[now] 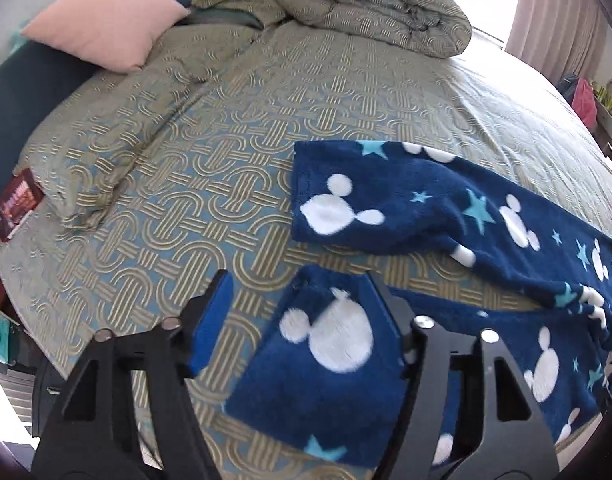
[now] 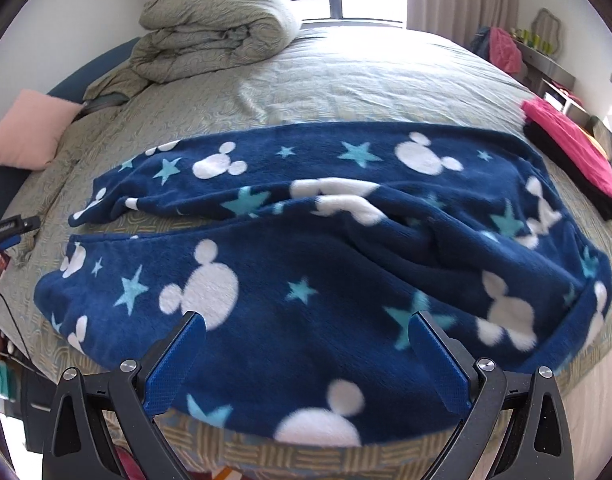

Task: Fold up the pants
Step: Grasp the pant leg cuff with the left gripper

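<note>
Navy fleece pants (image 2: 306, 248) with white mouse heads and light-blue stars lie spread across the bed, legs to the left, waist to the right. In the left wrist view the two leg cuffs show: the near cuff (image 1: 326, 360) and the far cuff (image 1: 346, 196), with a strip of bedcover between them. My left gripper (image 1: 298, 288) is open over the near cuff's end, holding nothing. My right gripper (image 2: 306, 324) is open above the near leg's edge, holding nothing.
The bed (image 1: 186, 200) has a patterned green-gold cover. A pink pillow (image 1: 102, 16) and a rolled duvet (image 2: 214, 28) sit at the head. A pink and black folded garment (image 2: 574, 152) lies at the bed's right edge. A small dark packet (image 1: 16, 204) lies at the left edge.
</note>
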A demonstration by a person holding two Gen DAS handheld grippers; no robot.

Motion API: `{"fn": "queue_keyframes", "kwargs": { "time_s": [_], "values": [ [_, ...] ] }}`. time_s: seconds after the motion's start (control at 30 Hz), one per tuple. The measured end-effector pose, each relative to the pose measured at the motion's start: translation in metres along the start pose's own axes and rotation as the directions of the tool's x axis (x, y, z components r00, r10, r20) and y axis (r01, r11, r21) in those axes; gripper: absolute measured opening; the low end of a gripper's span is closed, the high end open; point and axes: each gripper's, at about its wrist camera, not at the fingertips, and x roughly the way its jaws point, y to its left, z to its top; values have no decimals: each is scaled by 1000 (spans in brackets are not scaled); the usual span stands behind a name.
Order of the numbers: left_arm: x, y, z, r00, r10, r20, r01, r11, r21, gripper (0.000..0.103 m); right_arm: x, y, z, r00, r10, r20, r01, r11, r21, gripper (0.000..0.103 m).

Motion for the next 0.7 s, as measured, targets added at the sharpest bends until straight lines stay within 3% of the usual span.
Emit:
{"fn": "queue_keyframes", "kwargs": {
  "time_s": [0.13,0.27,0.43,0.47,0.5,0.57,0.7],
  "values": [
    [41,5,8,995,-61,-79,63,998,30,60,26,35,22,1000,2,-29,-3,999,-50,103],
    [70,1,14,996,-62,-69,69,993,97,60,47,71,43,998,35,-47,-39,996,-85,103],
    [102,4,31,983,-161,-89,168,983,79,59,62,110,60,997,59,-56,-67,988,-141,103],
    [109,5,36,975,-198,-103,205,977,61,48,64,115,61,996,64,-59,-72,987,-141,103],
    [113,5,39,967,-224,-123,231,972,44,4,66,118,62,996,67,-61,-75,987,-141,103],
    [118,9,49,961,-233,-147,236,972,-3,7,69,121,62,995,66,-68,-75,987,-141,103],
    [83,20,80,973,-230,-20,230,973,0,7,74,119,58,996,31,-83,-44,987,-154,103]
  ]
}}
